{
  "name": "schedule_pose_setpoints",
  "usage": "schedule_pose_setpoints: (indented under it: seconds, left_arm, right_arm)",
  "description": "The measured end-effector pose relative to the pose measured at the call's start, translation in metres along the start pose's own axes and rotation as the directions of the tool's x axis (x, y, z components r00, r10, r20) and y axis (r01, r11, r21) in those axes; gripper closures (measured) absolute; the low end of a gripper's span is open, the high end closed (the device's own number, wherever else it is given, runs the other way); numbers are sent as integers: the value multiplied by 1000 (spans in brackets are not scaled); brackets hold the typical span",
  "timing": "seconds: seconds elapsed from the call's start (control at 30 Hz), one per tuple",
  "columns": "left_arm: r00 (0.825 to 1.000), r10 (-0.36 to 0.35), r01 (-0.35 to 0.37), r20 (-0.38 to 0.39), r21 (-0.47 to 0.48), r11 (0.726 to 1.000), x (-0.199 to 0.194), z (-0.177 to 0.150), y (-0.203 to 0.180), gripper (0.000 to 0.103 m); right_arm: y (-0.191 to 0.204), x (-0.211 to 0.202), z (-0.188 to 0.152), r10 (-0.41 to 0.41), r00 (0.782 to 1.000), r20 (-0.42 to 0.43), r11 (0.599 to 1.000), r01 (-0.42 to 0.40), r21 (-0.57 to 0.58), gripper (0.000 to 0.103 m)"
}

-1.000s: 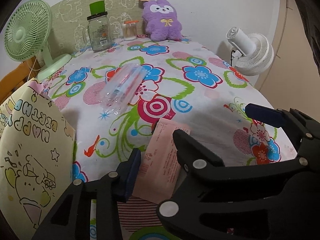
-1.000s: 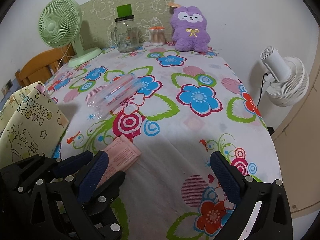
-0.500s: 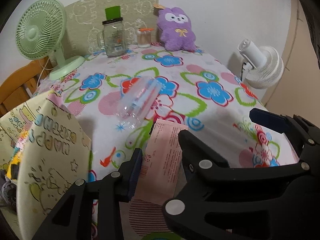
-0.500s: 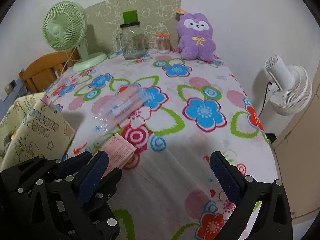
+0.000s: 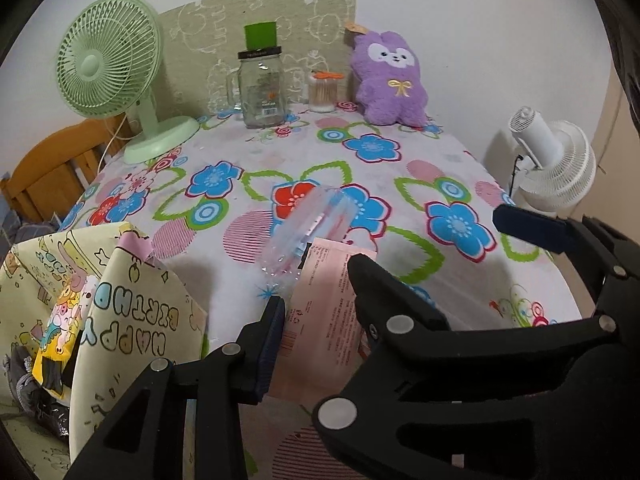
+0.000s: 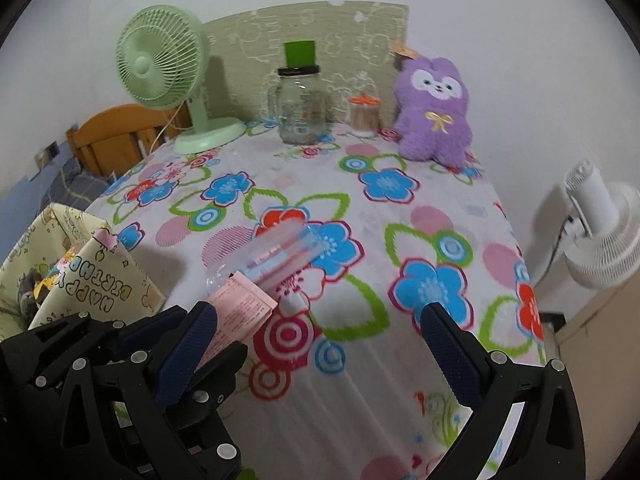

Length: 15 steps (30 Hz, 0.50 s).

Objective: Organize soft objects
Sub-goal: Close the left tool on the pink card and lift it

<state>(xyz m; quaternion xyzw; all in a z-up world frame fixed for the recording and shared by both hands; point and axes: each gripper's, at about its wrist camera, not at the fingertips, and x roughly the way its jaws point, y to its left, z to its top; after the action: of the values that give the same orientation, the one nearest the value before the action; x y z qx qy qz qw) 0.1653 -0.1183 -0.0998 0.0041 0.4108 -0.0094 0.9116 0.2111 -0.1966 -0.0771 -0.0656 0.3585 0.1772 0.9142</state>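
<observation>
the left gripper (image 5: 316, 300) is clamped on a flat pink packet (image 5: 324, 320), one pad on each long side, and the packet hangs clear above the cloth (image 5: 440, 168). a second ago the same packet was low, almost lying on the cloth; now it is lifted and the view has opened, so the bag (image 5: 132, 320) shows more of its inside. i judge that the pick is finished and the carry to the bag is starting. the right gripper (image 6: 320, 332) has its jaws wide apart with nothing between them; it sits just right of the packet and has come up together with the left one, so i think it only follows for now. the bag, with birthday print, stands just left of the packet, its mouth open toward the grippers, and some soft coloured things already lie in it. directly behind the packet, nearly touching it in the view, lies a clear packet (image 5: 312, 224) with pink and blue content, flat on the cloth; it has not moved. far behind the packet, at the wall side, stand a glass jar (image 5: 262, 92), a small swab box (image 5: 322, 92) and a purple plush (image 5: 390, 84), all in the same places as before. a green fan (image 5: 112, 60) is far left of the packet, a white fan (image 5: 556, 164) far right, off the table. the plush and the clear packet are probably the next soft things to collect.
</observation>
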Motion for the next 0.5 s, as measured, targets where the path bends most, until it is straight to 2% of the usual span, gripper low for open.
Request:
schedule_pose_setpoints:
  seconds: [0.23, 0.5]
  left_arm:
    - [999, 15, -16, -40, -15, 1000, 13, 1, 5, 61]
    - [996, 6, -8, -85, -17, 1000, 25, 2, 7, 61]
  right_arm:
    - [6, 17, 10, 50, 999, -3, 994, -50, -94, 0]
    - [6, 34, 19, 118, 993, -22, 984, -120, -131, 0]
